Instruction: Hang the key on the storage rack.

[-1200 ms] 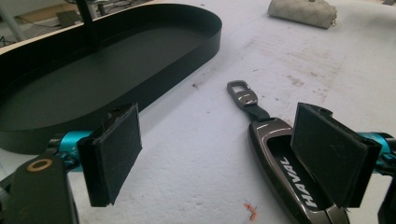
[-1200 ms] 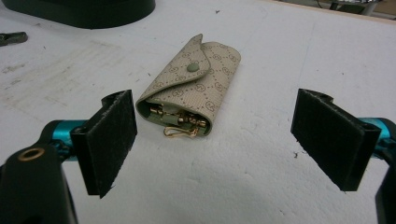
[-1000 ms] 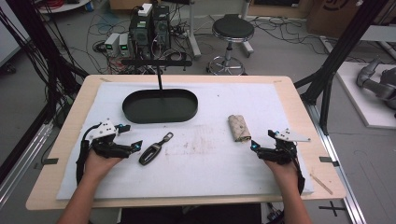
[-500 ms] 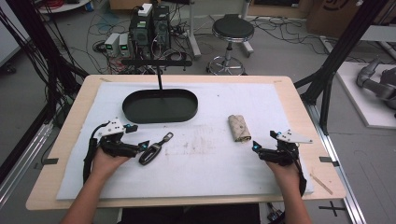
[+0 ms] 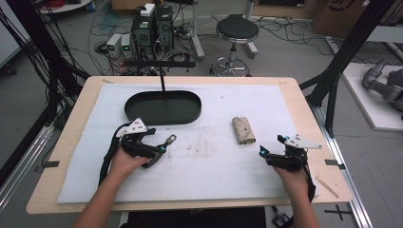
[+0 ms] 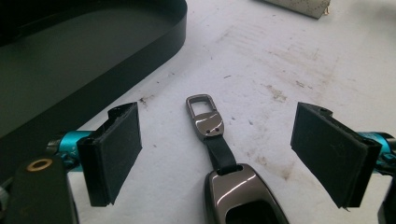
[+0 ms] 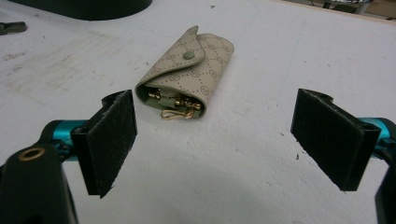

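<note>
Straddling the key fob [image 6: 233,186], just beside the black tray [image 5: 164,107], the left hand-held gripper [image 6: 233,154] is standing released, pads apart for clamping; the right hand-held gripper [image 7: 233,140] is gaping toward the key pouch [image 7: 187,70].

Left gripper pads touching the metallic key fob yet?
Apart. The left gripper view shows the left gripper open, white mat visible between each pad and the metallic key fob.

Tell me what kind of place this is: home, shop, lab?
Most likely a robotics or data-collection lab. A wooden table with a white mat sits inside a black frame; computers and loose cables lie on the floor behind, beside a stool. The left gripper is instrumented.
</note>
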`<state>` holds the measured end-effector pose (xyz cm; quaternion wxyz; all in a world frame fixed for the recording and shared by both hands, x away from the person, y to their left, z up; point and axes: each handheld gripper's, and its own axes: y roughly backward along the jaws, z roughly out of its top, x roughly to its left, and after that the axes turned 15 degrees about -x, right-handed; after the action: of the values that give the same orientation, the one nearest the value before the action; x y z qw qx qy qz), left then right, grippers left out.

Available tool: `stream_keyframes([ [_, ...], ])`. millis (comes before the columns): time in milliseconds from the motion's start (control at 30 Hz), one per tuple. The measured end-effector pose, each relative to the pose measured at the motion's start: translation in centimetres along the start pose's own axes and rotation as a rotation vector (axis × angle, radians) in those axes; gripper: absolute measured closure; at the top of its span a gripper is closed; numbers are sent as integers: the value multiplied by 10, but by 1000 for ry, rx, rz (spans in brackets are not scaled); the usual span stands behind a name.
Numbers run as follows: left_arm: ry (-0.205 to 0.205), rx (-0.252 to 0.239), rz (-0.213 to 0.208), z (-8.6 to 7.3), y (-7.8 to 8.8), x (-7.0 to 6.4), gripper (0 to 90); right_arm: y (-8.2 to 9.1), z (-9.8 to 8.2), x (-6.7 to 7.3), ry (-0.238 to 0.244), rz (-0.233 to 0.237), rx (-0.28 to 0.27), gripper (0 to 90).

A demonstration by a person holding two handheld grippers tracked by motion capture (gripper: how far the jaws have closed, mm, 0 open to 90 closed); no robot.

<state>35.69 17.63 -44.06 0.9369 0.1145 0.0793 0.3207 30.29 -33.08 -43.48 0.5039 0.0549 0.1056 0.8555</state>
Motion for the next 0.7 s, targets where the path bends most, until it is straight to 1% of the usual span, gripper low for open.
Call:
stream_keyframes([
  [67,6,22,4,-1,-4,0,162,2,-1,0,6,-3,0,148],
  [133,2,31,2,-1,-6,0,162,4,-2,0,7,-4,4,149],
  [167,-3,47,6,-1,-9,0,162,5,-2,0,2,-8,6,150],
  [233,-13,68,5,-2,-13,0,162,7,-3,0,13,-18,3,150],
  [267,-8,73,9,-2,-15,-1,162,9,-3,0,17,-23,-2,151],
  [300,-15,82,9,-3,-16,-1,162,10,-3,0,14,-26,-3,151],
  [367,-21,103,16,-4,-19,-1,162,11,-3,-1,15,-29,-6,151],
  [433,-15,115,26,-5,-21,-1,163,11,-4,-1,12,-31,-3,151],
  [500,-17,120,26,-5,-22,-1,196,11,-5,-1,10,-28,1,151],
  [567,-22,138,34,-5,-23,-2,259,10,-5,-1,15,-27,1,151],
  [600,-25,142,35,-5,-24,-2,291,10,-5,-1,9,-28,1,151],
  [700,-55,170,40,-5,-26,-5,366,9,-5,-1,8,-26,3,151],
])
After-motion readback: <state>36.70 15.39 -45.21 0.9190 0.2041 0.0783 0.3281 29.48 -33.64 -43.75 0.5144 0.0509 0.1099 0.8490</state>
